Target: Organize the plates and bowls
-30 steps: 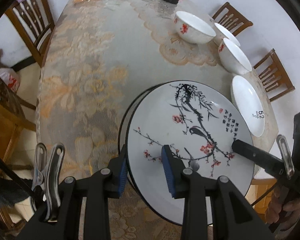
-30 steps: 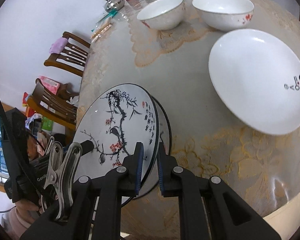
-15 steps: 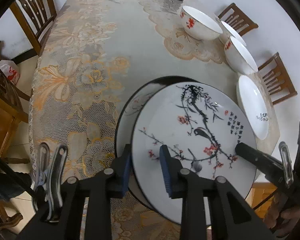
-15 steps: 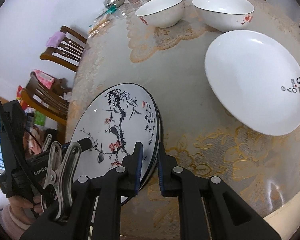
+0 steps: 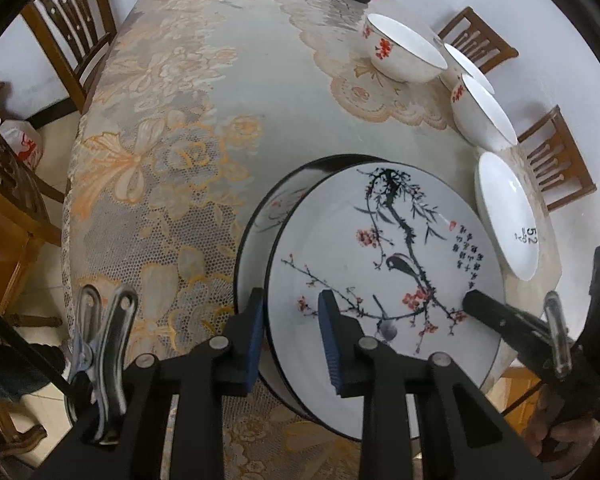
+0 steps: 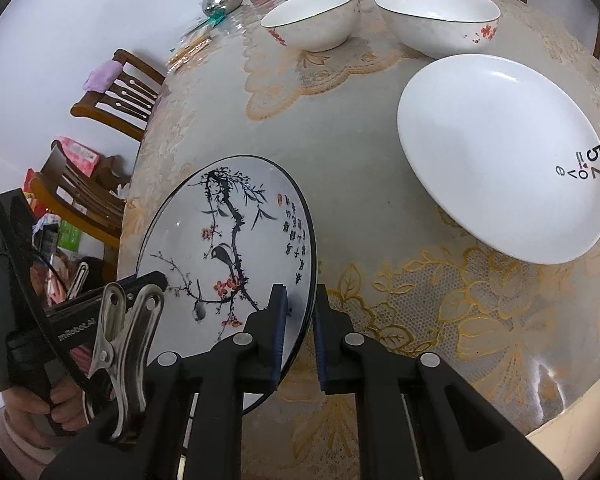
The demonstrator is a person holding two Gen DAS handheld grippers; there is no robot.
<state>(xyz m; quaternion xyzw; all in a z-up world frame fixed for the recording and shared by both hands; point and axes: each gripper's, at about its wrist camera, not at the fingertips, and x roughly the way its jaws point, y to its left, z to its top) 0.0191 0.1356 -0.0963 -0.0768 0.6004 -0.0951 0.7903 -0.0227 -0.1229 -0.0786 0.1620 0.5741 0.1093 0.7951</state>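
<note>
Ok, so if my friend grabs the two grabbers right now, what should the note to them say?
Left gripper: shut on the near rim of the painted plate.
Right gripper: shut on the same plate's rim, at the other side.
Things: the painted plate is held tilted over a second black-rimmed plate that lies on the table. The white plate and the bowls sit apart further along.
Done: nothing stacked yet.
Left: probably lower this plate onto its match, then gather the white plate and nest the bowls.
</note>
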